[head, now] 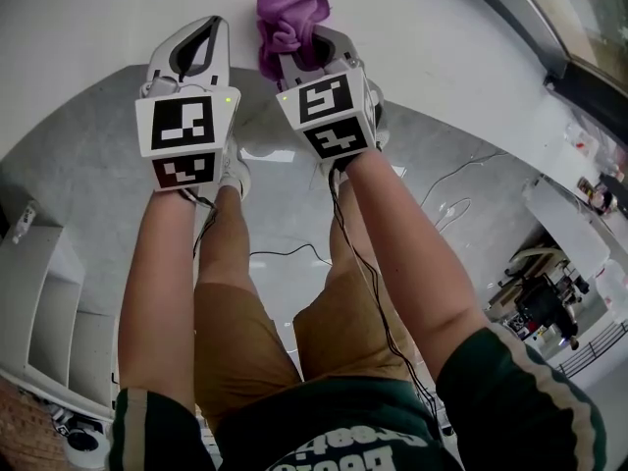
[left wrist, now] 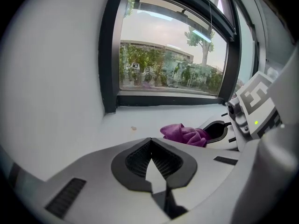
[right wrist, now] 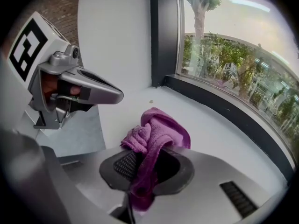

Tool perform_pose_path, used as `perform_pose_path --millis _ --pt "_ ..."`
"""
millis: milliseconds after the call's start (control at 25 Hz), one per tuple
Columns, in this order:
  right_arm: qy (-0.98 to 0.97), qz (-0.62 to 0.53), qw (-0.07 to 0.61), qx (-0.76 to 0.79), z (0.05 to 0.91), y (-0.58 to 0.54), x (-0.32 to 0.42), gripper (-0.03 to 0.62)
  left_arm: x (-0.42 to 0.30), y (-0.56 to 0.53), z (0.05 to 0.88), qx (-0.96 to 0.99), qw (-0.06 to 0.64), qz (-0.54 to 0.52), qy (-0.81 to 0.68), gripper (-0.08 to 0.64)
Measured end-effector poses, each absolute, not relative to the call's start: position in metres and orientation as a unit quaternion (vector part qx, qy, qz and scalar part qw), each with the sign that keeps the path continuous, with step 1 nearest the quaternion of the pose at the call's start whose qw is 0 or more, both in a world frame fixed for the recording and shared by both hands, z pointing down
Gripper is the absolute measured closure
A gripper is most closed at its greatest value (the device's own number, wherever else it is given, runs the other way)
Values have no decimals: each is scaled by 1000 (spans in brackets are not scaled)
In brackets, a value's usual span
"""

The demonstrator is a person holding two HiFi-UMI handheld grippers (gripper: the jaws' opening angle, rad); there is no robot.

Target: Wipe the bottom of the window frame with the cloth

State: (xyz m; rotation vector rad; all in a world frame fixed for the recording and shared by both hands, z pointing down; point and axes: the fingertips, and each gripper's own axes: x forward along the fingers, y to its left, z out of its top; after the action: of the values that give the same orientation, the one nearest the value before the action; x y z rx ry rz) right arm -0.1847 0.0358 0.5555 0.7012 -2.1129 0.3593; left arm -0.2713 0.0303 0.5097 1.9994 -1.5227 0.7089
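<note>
A crumpled purple cloth [head: 287, 20] is pinched in my right gripper [head: 312, 45], which is shut on it. In the right gripper view the cloth [right wrist: 158, 133] bulges out past the jaws and hangs just over the white sill [right wrist: 201, 125]. The dark bottom bar of the window frame [right wrist: 224, 107] runs along the sill's far side, apart from the cloth. My left gripper [head: 204, 29] is held beside the right one, to its left. Its jaws [left wrist: 150, 143] are shut with nothing between them. From there I see the cloth [left wrist: 184, 133] to the right and the bottom frame bar [left wrist: 173, 99] beyond.
A dark upright frame post [left wrist: 108, 55] meets the white side wall at the sill's left end. A small speck [left wrist: 133, 128] lies on the sill. Below me are the person's legs, a glossy grey floor [head: 78, 165] with a thin cable [head: 285, 253], and white shelving [head: 39, 302].
</note>
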Motion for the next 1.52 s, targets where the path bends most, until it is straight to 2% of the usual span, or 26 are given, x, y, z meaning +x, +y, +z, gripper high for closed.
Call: perform_pose_path --millis 360,960,1160,1520 --pt "-863 141 423 239 556 38 -227 520 -315 41 505 714 265 273 -588 553" --pt "-897 162 401 88 556 52 -304 519 -332 53 504 705 268 298 -585 553" --pt "-901 172 396 46 555 55 -320 518 -347 65 509 668 291 293 -619 552" --pt "-904 143 402 -1 553 65 -362 518 -370 78 508 644 301 301 -636 553"
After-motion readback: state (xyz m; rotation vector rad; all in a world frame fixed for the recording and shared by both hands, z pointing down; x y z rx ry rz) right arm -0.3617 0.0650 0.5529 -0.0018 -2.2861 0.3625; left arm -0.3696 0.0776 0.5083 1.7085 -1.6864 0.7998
